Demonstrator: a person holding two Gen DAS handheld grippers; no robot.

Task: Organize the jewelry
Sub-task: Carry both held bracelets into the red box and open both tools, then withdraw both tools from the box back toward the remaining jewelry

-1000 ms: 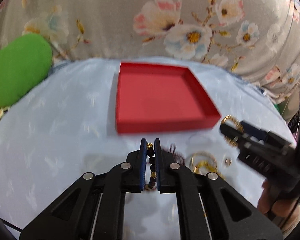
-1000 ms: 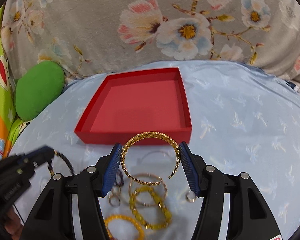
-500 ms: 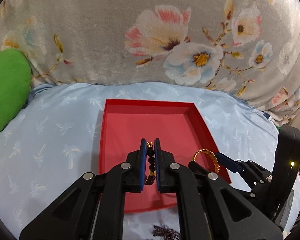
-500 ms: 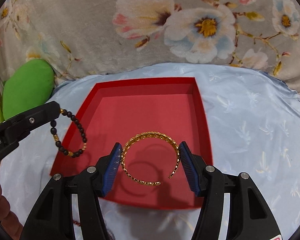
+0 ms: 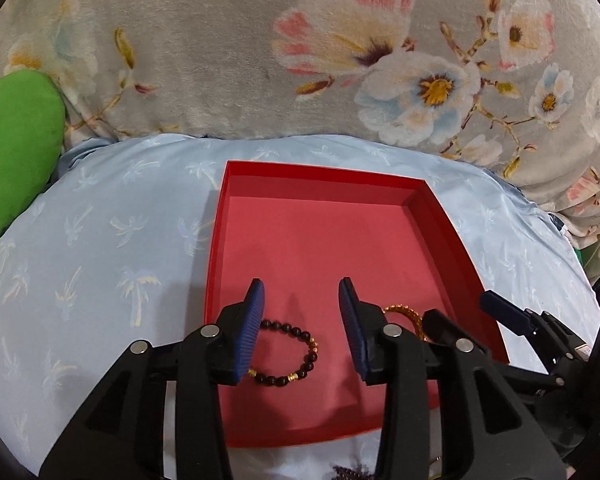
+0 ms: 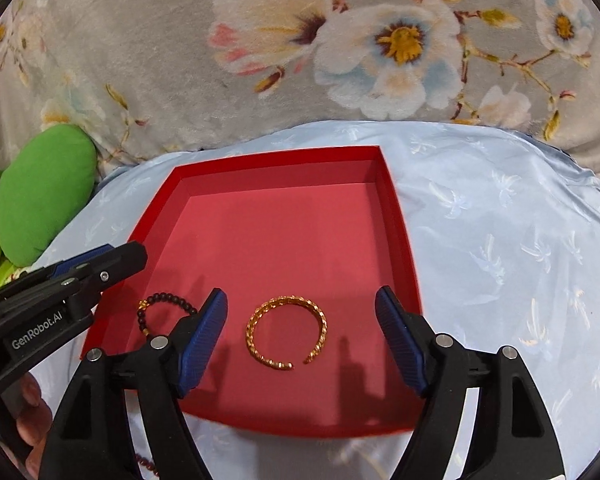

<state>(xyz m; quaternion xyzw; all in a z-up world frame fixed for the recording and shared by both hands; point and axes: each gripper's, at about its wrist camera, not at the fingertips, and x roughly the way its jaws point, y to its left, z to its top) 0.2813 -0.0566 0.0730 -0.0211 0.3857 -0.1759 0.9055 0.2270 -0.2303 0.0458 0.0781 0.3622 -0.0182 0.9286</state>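
I have both tongs spread wide over the red tray (image 5: 440, 216), gripping nothing. My left tongs (image 5: 302, 328) hang above the tray's near-left part, and the dark beaded bracelet (image 5: 292, 354) lies flat on the tray floor just under them, close to the left wall. My right tongs (image 6: 302, 336) straddle the gold open bangle (image 6: 286, 332), which rests flat on the tray floor between the blue pads (image 6: 204, 336) without touching either. Bangle and bracelet lie side by side, apart, in the tray's near half. The tray sits on pale blue cloth (image 6: 500, 248); a green cushion (image 6: 44, 196) lies left of it, and floral fabric (image 6: 300, 40) rises behind.
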